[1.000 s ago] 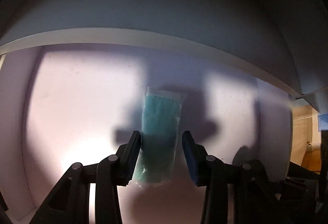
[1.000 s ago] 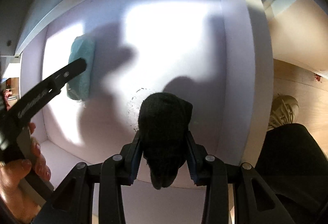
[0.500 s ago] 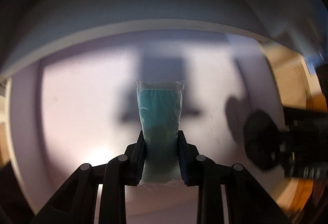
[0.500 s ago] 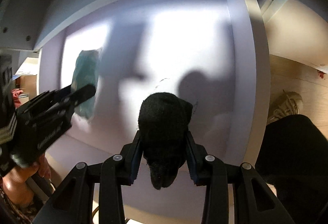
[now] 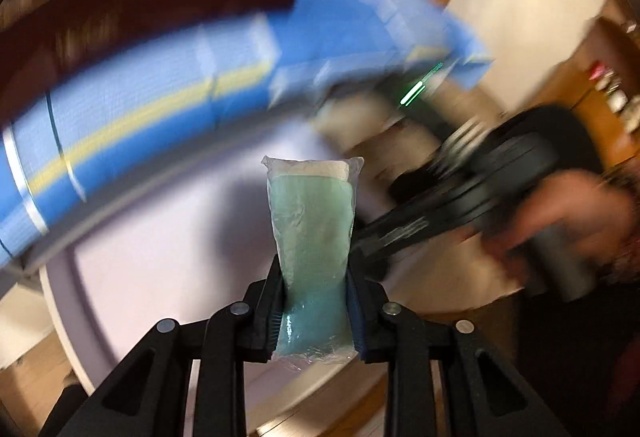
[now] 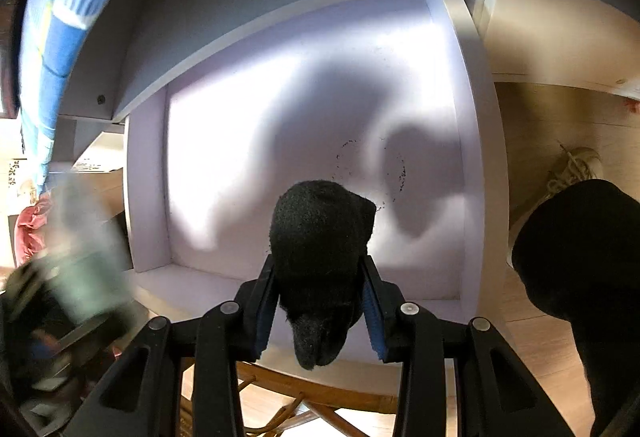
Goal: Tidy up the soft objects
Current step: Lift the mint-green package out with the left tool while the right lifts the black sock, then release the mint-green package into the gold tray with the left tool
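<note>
A teal soft cloth in a clear plastic bag [image 5: 314, 237] stands upright between the blue pads of my left gripper [image 5: 316, 303], which is shut on its lower half, above the white shelf floor [image 5: 160, 257]. In the right wrist view that pack is a blurred teal shape [image 6: 84, 273] at the far left, outside the shelf. My right gripper [image 6: 320, 303] is shut on a black fuzzy soft object [image 6: 320, 233], held above the front of the white shelf compartment [image 6: 248, 125]. From the left wrist view the right gripper [image 5: 460, 209] shows blurred at the right, with a hand [image 5: 568, 213] on it.
A blue mat with a yellow stripe [image 5: 140, 109] lies on top of the shelf unit. A pale shoe [image 6: 576, 165] and a dark trouser leg [image 6: 580, 261] are on the wooden floor at the right. A wicker seat [image 6: 280, 413] sits below. Red fabric [image 6: 28, 233] lies at far left.
My left gripper shut on the teal pack, then lifted it up and out of the shelf while rolling. My right gripper rose a little, still holding the black object.
</note>
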The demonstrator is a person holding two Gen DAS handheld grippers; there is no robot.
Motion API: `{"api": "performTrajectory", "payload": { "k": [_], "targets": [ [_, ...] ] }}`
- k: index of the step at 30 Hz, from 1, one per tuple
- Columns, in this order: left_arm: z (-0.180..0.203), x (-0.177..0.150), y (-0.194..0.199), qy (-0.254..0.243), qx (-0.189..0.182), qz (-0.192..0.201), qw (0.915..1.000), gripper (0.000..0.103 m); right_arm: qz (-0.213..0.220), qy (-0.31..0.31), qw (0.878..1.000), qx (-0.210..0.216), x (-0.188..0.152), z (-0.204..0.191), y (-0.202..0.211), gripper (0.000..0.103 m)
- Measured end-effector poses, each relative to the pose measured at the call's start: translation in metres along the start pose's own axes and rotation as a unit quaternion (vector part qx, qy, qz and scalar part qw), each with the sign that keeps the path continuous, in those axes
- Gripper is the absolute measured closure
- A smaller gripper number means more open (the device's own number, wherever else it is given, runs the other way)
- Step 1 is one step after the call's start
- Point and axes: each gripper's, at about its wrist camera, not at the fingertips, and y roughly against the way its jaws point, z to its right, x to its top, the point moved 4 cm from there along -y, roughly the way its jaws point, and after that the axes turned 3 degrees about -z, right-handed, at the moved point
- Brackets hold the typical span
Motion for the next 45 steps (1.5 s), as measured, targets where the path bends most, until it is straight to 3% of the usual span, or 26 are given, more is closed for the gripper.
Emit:
{"api": "performTrajectory", "payload": {
  "k": [4, 9, 14, 17, 24, 33, 35, 38, 45],
  "targets": [
    [0.01, 0.036, 0.038, 0.005, -0.023, 0.052, 0.9984, 0.076, 0.003, 0.002, 1.0, 0.004, -0.001, -0.004, 0.002, 0.064],
    [-0.008, 0.096, 0.103, 0.056, -0.053, 0.119, 0.9898, 0.076, 0.003, 0.007, 1.0, 0.008, -0.01, -0.01, -0.002, 0.064],
    [-0.049, 0.173, 0.089, 0.123, -0.03, 0.151, 0.9804, 0.076, 0.004, 0.009, 1.0, 0.015, -0.012, -0.006, -0.002, 0.064],
    [-0.085, 0.209, 0.069, 0.181, -0.014, 0.15, 0.9718, 0.076, 0.007, 0.013, 1.0, 0.021, -0.012, -0.004, 0.004, 0.064],
    [-0.174, 0.249, 0.061, 0.302, 0.025, 0.127, 0.9445, 0.076, 0.004, 0.011, 0.999, 0.033, -0.01, 0.004, 0.012, 0.064],
    [-0.253, 0.268, 0.045, 0.393, 0.05, 0.116, 0.9109, 0.075, -0.002, 0.004, 0.999, 0.05, -0.006, 0.003, 0.014, 0.064],
    [-0.261, 0.269, 0.045, 0.402, 0.062, 0.121, 0.9053, 0.068, -0.005, 0.005, 0.999, 0.052, -0.006, 0.0, 0.014, 0.064],
    [-0.26, 0.27, 0.054, 0.393, 0.064, 0.136, 0.9072, 0.057, -0.005, 0.007, 0.999, 0.054, -0.004, -0.004, 0.014, 0.064],
    [-0.226, 0.262, 0.073, 0.302, 0.091, 0.131, 0.9401, 0.052, 0.003, 0.017, 0.999, 0.048, -0.006, -0.012, 0.02, 0.064]
  ]
}}
